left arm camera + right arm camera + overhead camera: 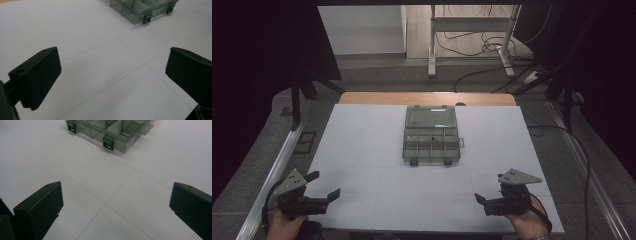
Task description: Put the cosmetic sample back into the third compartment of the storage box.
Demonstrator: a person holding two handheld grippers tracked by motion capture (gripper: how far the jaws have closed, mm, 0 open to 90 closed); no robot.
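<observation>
A clear compartment box (431, 135) sits mid-desk with its lid swung back, well apart from both grippers, which rest near the front edge of the white desk (362, 145). The left gripper (323, 186) and the right gripper (488, 189) both have their jaws spread wide and carry nothing. The likeliest trouble, I judge, is the light box skating or tipping if a jaw pushes one wall or the raised lid, since nothing pins it down; the two dark latches (108, 144) on its near side could also snag a jaw. The high view shows the whole box, the open lid and a small dark item in one compartment. The gripper views show the latches and dividers close up.
</observation>
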